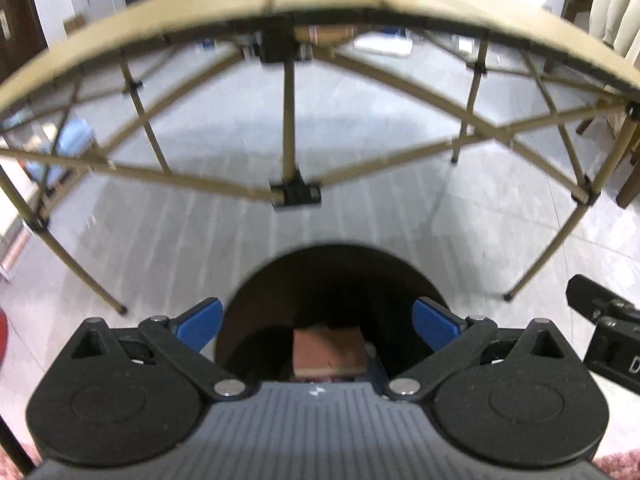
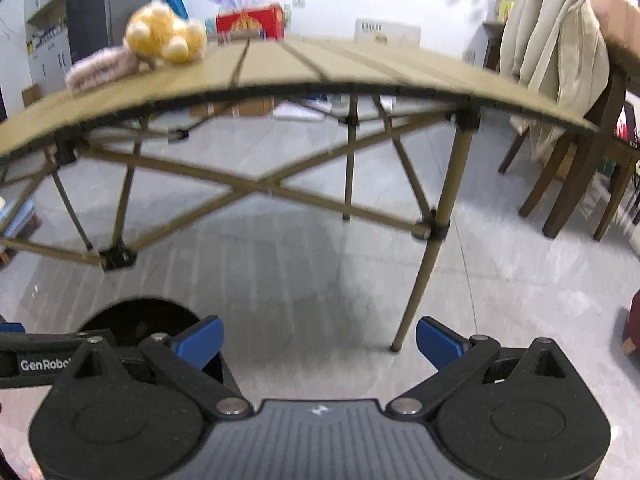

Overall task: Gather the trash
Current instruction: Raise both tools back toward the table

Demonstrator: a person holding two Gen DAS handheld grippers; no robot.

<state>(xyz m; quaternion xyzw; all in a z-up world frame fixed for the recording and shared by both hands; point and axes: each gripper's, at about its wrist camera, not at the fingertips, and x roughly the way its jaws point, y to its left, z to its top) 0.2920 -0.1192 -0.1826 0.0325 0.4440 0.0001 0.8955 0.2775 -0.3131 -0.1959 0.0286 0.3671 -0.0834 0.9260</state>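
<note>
Your left gripper point(image 1: 318, 322) hangs over the dark bin point(image 1: 336, 276), jaws spread and empty; a brown, sponge-like block point(image 1: 329, 350) lies inside the bin, so I judge the drop done; your right gripper point(image 2: 320, 340), just beside the bin point(image 2: 138, 320), is also spread and empty; next, lift towards the table point(image 2: 360, 66) beyond the bin; which item there is trash I cannot tell.

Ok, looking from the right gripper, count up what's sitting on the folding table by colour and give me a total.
Yellow: 1, plush toy
Pink: 1, fuzzy bundle
Red: 1, box at the far edge
White: 1, box, also at the far edge
Total: 4 on the table
</note>
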